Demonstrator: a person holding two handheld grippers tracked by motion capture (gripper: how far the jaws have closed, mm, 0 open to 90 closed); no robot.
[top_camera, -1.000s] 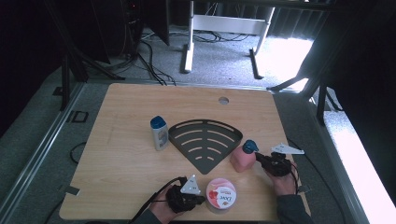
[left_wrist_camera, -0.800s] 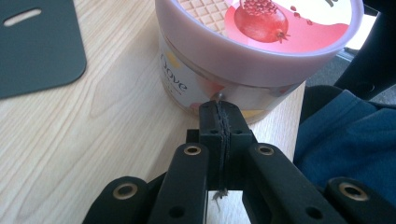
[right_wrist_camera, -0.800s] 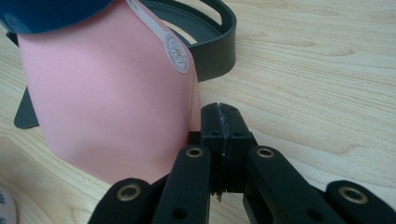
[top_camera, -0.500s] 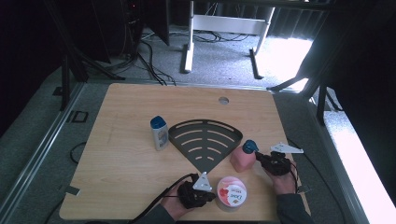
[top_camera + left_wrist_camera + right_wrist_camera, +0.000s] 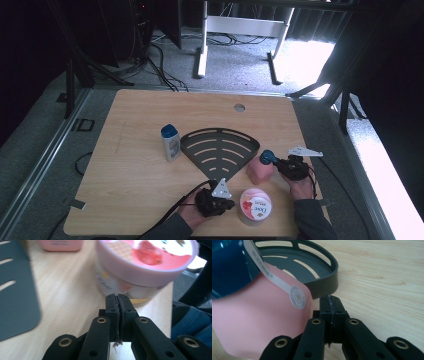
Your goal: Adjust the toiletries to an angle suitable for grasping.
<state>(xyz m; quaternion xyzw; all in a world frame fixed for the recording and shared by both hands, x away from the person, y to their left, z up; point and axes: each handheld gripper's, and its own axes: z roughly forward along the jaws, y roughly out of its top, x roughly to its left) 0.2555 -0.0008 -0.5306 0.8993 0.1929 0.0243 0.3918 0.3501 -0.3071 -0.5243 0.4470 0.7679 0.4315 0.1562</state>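
The wooden table (image 5: 150,165) stands on grey carpet, with dark stands and cables behind it at twelve o'clock. Near its middle sits a black fan-shaped rack (image 5: 220,150), and a white bottle with a blue cap (image 5: 170,142) stands just beside it at nine o'clock. My left tongs (image 5: 216,201) are at six o'clock from the rack, jaws pressed together with nothing between them, their tips right at the side of the pink-lidded jar (image 5: 255,205), which stands near the table's front edge at my three o'clock. In the left gripper view the jar (image 5: 142,267) looms just past the closed tips. My right tongs (image 5: 286,165) are also pressed together and empty, resting beside the pink bottle with a teal cap (image 5: 261,168), which stands against the rack's rim at about four o'clock. I judge I am nudging these items with closed jaws, lining them up near the rack rather than lifting them. Next I would need to spread the left jaws wide enough for the jar, or keep pushing low on its wall so it slides instead of tipping off the edge.
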